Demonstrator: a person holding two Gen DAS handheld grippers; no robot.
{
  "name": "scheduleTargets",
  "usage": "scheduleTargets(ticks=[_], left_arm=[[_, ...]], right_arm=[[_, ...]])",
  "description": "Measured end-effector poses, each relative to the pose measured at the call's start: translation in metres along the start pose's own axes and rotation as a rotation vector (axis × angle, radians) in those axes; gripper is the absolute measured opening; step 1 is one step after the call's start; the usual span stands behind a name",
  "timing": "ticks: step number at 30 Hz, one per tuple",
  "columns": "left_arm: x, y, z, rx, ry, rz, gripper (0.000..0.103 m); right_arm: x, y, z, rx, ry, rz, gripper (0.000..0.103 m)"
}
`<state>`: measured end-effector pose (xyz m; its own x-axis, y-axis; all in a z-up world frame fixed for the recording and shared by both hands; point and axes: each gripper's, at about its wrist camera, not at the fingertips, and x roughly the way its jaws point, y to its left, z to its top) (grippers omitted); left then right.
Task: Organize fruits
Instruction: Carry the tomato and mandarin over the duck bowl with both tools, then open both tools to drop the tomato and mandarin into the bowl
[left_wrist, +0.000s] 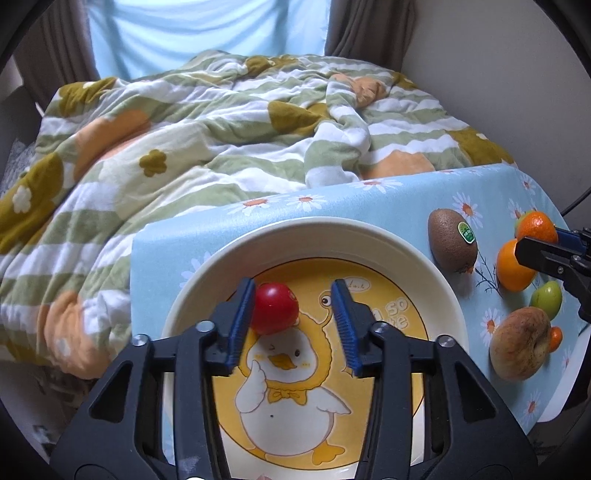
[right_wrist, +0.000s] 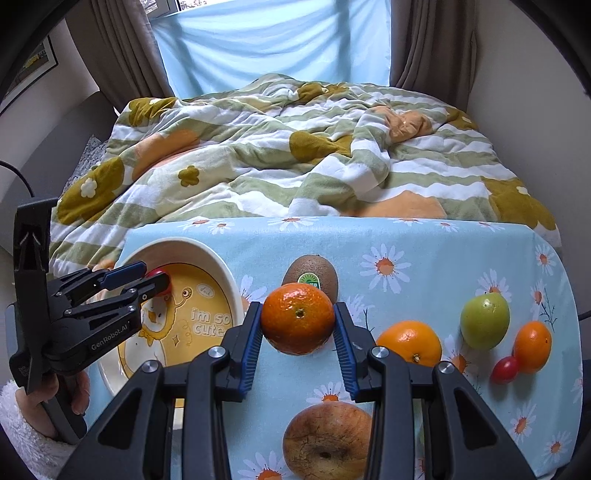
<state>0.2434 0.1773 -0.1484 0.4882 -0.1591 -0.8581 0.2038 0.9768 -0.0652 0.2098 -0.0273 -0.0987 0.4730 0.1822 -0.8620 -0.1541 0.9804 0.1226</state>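
Observation:
A cream plate with a yellow duck print (left_wrist: 436, 284) (right_wrist: 221, 266) sits at the table's left. My left gripper (left_wrist: 293, 306) (right_wrist: 144, 278) hovers over it, open, with a red cherry tomato (left_wrist: 275, 308) touching its left pad only. My right gripper (right_wrist: 297, 325) is shut on a mandarin (right_wrist: 297, 317) (left_wrist: 537, 227), held just above the table. On the cloth lie a kiwi (right_wrist: 314, 273) (left_wrist: 450, 240), an orange (right_wrist: 410, 341) (left_wrist: 511, 271), a green fruit (right_wrist: 484, 321), a brownish apple (right_wrist: 328, 441) (left_wrist: 519, 345), a small orange (right_wrist: 532, 345) and a second tomato (right_wrist: 504, 369).
The small table has a blue daisy cloth (right_wrist: 424, 240) and stands against a bed with a rumpled green-striped quilt (right_wrist: 277, 158). Curtains and a blue-covered window are behind. The table's right edge curves down near the small orange.

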Motion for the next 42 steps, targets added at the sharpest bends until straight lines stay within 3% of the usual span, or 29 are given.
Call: scheduleTargets(ticks=[1,2,14,27,39,40,41,42], left_arm=[[-0.002,-0.001,-0.001,0.000,-0.005,-0.003,0.096],[-0.006,-0.001,-0.002,-0.005,-0.017,-0.006,0.103],[-0.044,0.011,-0.030,-0.103,-0.018,0.025,0.103],[-0.066,0.022,-0.062,-0.171,-0.014,0.072,0.103],[-0.060,0.029,-0.073,-0.204,0.009,0.089,0.103],[-0.060,0.029,-0.074,-0.206,0.010,0.087,0.103],[-0.060,0.030,-0.073,-0.207,0.010,0.085,0.103],[-0.060,0.029,-0.074,-0.207,0.011,0.086,0.103]], right_arm=[[-0.001,0.000,0.000,-0.002,-0.002,0.002,0.035],[-0.002,-0.001,0.000,-0.005,-0.004,0.004,0.035],[0.003,0.016,0.006,-0.095,0.011,0.083,0.035],[0.049,0.073,0.020,-0.267,0.075,0.209,0.035],[0.076,0.095,0.014,-0.356,0.113,0.208,0.035],[0.076,0.096,0.013,-0.357,0.116,0.213,0.037],[0.076,0.096,0.013,-0.355,0.116,0.215,0.048],[0.075,0.096,0.013,-0.351,0.116,0.225,0.068]])
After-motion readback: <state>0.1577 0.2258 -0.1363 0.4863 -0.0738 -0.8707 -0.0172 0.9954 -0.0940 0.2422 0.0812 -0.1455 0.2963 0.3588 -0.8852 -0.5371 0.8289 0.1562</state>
